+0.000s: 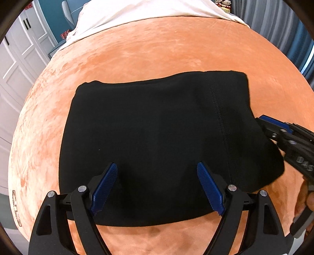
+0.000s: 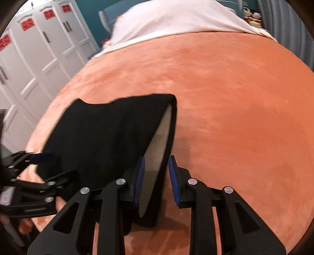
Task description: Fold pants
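Observation:
The black pants lie folded into a compact block on the orange blanket. My left gripper is open, its blue pads wide apart just above the block's near edge. In the right wrist view the pants show a pale inner lining at their right edge. My right gripper has its jaws narrowly apart around that raised right edge, with a gap beside the right pad. The right gripper also shows in the left wrist view at the pants' right side, and the left gripper in the right wrist view.
A white sheet covers the far end of the bed. White wardrobe doors stand to the left. Grey curtains hang at the right. Orange blanket spreads to the right of the pants.

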`<action>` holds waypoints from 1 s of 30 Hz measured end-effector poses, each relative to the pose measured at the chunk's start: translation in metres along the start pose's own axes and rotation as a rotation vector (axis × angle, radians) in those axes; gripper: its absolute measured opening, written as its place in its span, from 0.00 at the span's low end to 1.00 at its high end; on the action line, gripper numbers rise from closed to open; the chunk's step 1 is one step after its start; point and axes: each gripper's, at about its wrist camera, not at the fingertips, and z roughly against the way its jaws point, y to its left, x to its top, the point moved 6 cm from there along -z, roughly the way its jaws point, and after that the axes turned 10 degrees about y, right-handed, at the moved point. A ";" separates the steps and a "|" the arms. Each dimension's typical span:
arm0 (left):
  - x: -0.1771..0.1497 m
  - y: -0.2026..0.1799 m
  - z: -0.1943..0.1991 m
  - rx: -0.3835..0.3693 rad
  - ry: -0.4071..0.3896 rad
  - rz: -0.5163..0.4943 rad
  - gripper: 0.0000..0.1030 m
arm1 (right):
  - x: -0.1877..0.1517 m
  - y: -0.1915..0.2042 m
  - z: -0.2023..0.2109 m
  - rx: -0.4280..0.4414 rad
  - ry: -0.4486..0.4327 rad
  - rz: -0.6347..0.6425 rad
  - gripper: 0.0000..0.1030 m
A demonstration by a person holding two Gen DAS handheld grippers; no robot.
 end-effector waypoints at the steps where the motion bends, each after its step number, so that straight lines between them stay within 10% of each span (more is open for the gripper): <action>1: 0.001 0.000 -0.001 -0.002 0.002 0.005 0.79 | 0.001 0.000 0.001 0.027 -0.003 -0.003 0.24; 8: 0.002 0.006 -0.004 -0.010 0.000 0.028 0.79 | 0.010 0.018 0.009 0.252 -0.011 -0.015 0.26; 13: 0.004 0.012 -0.009 -0.013 0.013 0.038 0.79 | 0.016 0.026 -0.016 0.124 0.057 0.065 0.25; 17: 0.004 0.020 -0.005 0.005 0.002 0.035 0.79 | 0.025 0.000 0.012 0.258 -0.041 -0.062 0.27; 22: 0.004 0.024 -0.009 0.014 0.005 0.049 0.79 | 0.018 -0.038 -0.006 -0.108 0.007 0.011 0.29; 30: 0.005 0.020 -0.008 0.043 -0.004 0.048 0.79 | 0.014 0.039 0.003 -0.163 -0.054 0.267 0.29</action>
